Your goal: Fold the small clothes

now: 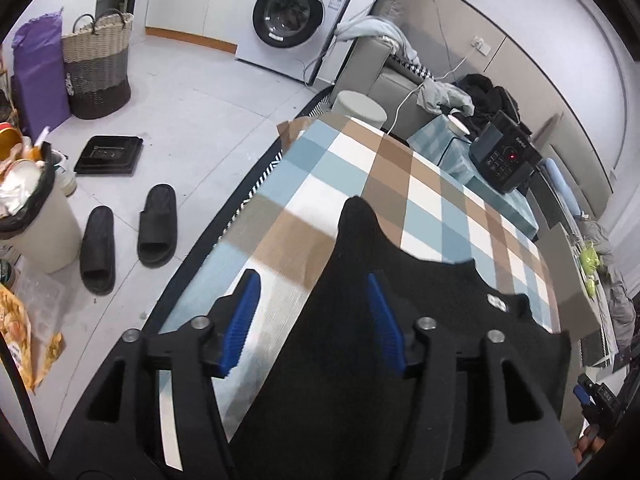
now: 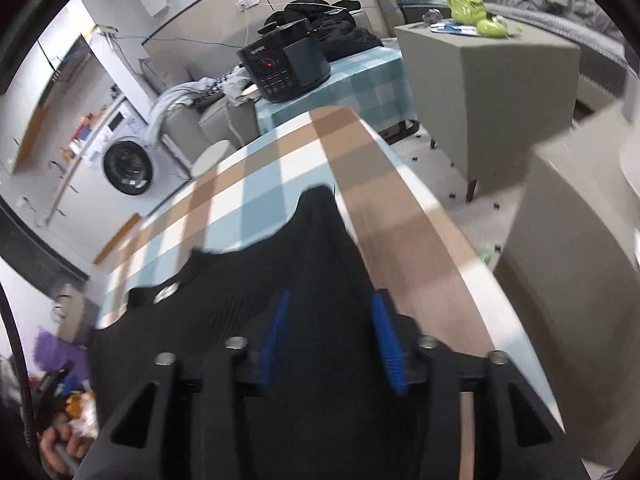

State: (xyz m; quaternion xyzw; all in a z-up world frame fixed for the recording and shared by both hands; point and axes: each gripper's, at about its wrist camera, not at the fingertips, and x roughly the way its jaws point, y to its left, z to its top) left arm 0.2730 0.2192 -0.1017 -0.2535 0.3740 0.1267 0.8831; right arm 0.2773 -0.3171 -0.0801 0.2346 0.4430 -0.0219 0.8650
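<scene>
- The black multicooker (image 1: 506, 156) on the small teal-checked side table (image 2: 360, 80) carries a short white brand word on its front, too small to read for certain, with a red light lit on its panel.
- The white washing machine (image 1: 298, 12) has a blue-and-white sticker by its door; the print is illegible.
- The black knit garment (image 1: 360, 340) lies flat on the plaid-covered surface (image 1: 352, 168), two pointed corners reaching toward the far end; a small white label (image 1: 496, 303) sits at its neckline, writing unreadable.
- Left claw (image 1: 316, 320): released, blue pads apart; one finger is over the garment, the other over bare plaid.
- Right claw (image 2: 334, 340): released above the garment, nothing pinched.
- A woven two-tone basket (image 1: 96, 64) with handles stands on the floor, contents hidden.
- A cream bin (image 1: 36, 216) with a black liner is heaped with crumpled rubbish.
- Two black slippers (image 1: 128, 236) lie beside the bin.
</scene>
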